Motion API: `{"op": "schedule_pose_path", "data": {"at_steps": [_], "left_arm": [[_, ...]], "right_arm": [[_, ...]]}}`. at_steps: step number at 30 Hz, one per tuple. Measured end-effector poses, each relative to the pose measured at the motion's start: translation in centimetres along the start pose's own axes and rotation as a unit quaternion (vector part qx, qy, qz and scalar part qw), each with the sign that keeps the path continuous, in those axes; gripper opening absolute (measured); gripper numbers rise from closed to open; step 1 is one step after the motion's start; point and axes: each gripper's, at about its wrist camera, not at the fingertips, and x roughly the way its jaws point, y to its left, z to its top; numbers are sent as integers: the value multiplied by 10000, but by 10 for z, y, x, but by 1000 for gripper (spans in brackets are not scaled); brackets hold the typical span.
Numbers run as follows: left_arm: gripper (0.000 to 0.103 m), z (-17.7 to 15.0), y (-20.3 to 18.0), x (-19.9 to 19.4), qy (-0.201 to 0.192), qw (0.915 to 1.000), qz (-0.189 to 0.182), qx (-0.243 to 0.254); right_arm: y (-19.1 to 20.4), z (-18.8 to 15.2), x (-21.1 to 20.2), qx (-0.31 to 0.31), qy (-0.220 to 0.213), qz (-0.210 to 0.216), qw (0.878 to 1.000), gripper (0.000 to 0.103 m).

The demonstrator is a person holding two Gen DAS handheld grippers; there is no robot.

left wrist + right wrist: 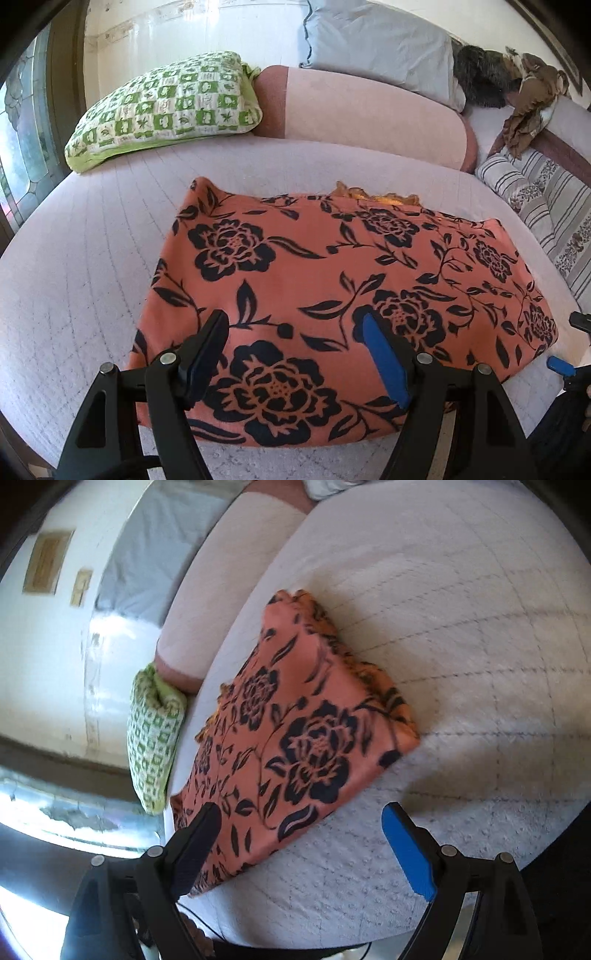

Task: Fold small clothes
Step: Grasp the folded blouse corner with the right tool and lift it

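A: Where is the floral garment lying?
B: Folded flat, filling the frame's centre on the quilted bed cover.
A: And the grippers?
B: The left gripper is hovering low-centre, fingers apart, gripping nothing. The right gripper is gaping too, bottom of frame.

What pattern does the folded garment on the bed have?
Salmon-orange garment with large black flowers and leaves; clearest in the left wrist view.
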Motion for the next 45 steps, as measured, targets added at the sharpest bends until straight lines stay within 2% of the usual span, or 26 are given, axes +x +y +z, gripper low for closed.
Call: {"op": "schedule_pose_path", "data": {"at_steps": [4, 6, 10, 12, 14, 15, 18, 19, 20, 21, 22, 23, 25, 26, 27, 28, 30, 31, 32, 33, 34, 37, 39, 42, 44, 45], "left_arm": [[76, -2, -8, 11, 217, 9997, 12, 119], [76, -2, -12, 10, 159, 9997, 29, 172], [76, 2, -21, 8, 130, 9996, 24, 242], [76, 5, -29, 7, 124, 9996, -26, 270], [76, 6, -37, 7, 69, 9992, 23, 384], [76, 7, -44, 8, 30, 9990, 65, 450], [76, 6, -57, 14, 29, 9987, 36, 510], [76, 4, -63, 20, 93, 9981, 59, 603], [76, 3, -68, 27, 187, 9975, 84, 678], [76, -1, -72, 36, 368, 9964, 144, 754], [76, -5, -75, 45, 496, 9952, 238, 813], [77, -5, -77, 44, 428, 9949, 303, 857], [76, 0, -77, 36, 499, 9952, 208, 811], [76, 5, -74, 26, 367, 9968, 89, 698], [76, 8, -73, 16, 170, 9976, 137, 651], [76, 10, -71, 11, 26, 9978, 210, 629], [76, 8, -67, 15, 84, 9978, 317, 569], [77, 1, -67, 39, 696, 9950, 312, 639], [80, -6, -67, 54, 1005, 9919, 320, 705], [81, -8, -72, 48, 609, 9928, 435, 938], [78, -6, -74, 46, 691, 9916, 443, 1004], [71, 8, -56, 32, 803, 9959, -128, 390], [71, 18, -34, 11, 542, 9982, -258, -87], [71, 28, 21, -41, -128, 9966, -232, -774], [71, 24, 72, -81, -697, 9885, 19, -1339], [71, 23, 87, -88, -823, 9853, 133, -1491]], "right_arm": [[-2, 12, 0, 214, -190, 126, 9995, 91], [-2, 19, 1, 284, -282, 152, 9991, 91], [-2, 29, 9, 375, -370, -55, 9986, 88], [2, 30, 12, 261, -371, -313, 9985, 68], [0, 31, 11, 297, -422, -444, 9977, 56], [1, 31, 11, 212, -461, -529, 9973, 54], [0, 32, 17, 136, -346, -571, 9977, 56], [0, 32, 17, 166, -380, -516, 9978, 59], [0, 32, 16, 184, -388, -427, 9982, 68], [2, 32, 17, 160, -392, -426, 9982, 70], [4, 32, 18, 135, -401, -488, 9979, 70], [5, 32, 20, 124, -405, -536, 9977, 71], [8, 35, 24, 77, -397, -564, 9976, 71], [9, 37, 25, 48, -383, -583, 9976, 60], [9, 39, 27, 12, -324, -584, 9978, 22], [9, 40, 28, -4, -298, -621, 9976, 12], [12, 40, 29, -157, -288, -712, 9969, 12], [15, 39, 29, -261, -310, -772, 9962, 12], [19, 38, 28, -343, -322, -805, 9956, 12], [26, 37, 26, -471, -356, -828, 9948, 11], [39, 36, 22, -683, -410, -831, 9934, 11], [98, 30, 9, -1453, -619, -717, 9848, 10], [147, 18, 7, -2032, -652, -546, 9754, 10], [227, -18, 17, -2940, -563, -223, 9539, 10], [276, -57, 37, -3572, -389, -23, 9332, 10], [295, -79, 54, -3787, -174, 76, 9253, 10]]}}
